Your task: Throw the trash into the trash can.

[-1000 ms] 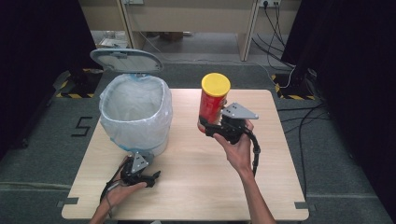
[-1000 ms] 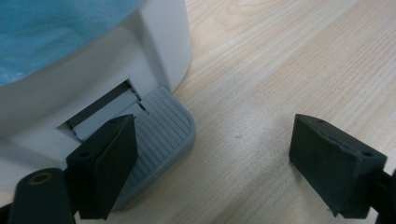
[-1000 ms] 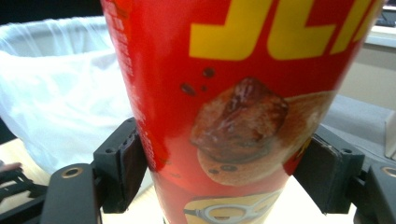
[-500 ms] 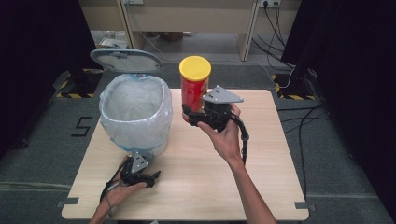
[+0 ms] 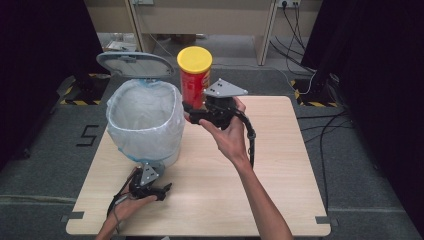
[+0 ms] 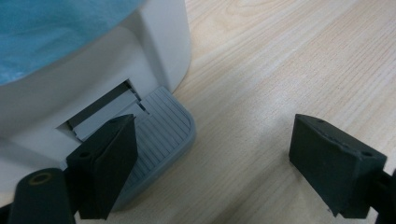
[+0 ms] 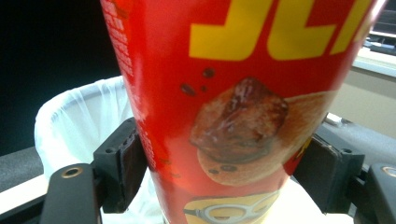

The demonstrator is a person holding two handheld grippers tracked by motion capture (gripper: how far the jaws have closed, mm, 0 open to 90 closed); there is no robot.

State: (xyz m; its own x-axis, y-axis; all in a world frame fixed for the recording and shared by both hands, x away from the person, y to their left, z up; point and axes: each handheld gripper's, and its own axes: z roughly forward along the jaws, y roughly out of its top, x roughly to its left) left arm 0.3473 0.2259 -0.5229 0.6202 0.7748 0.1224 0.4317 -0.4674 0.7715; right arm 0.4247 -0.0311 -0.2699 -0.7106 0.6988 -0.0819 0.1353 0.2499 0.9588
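Two things matter most here: the white pedal bin (image 5: 145,120) with its liner, and the crisp can (image 5: 194,77) you carry toward it; the bin's grey lid (image 5: 135,64) stands raised behind the rim, so the mouth is open to receive. Against a second ago, your right gripper (image 5: 192,114) has lifted the can off the worktop (image 5: 280,165) and swung it toward the bin; the can now hangs upright in the air just beside the bin's rim, not yet over the opening, which I judge puts you partway through the carry, with the drop yet to come. Your right jaws are clamped on the can's lower body, one pad on each side, as the right gripper view shows (image 7: 243,107); the bin liner (image 7: 79,116) lies just beyond and below those jaws. Your left gripper (image 5: 162,190) has kept its place at the bin's foot; its jaws stand wide apart, one of them over the grey ribbed pedal (image 6: 161,135), the other over bare wood; whether it presses the pedal down I cannot tell. The can itself is a tall red tube with a yellow cap, yellow lettering, and a crisp pictured on its side.
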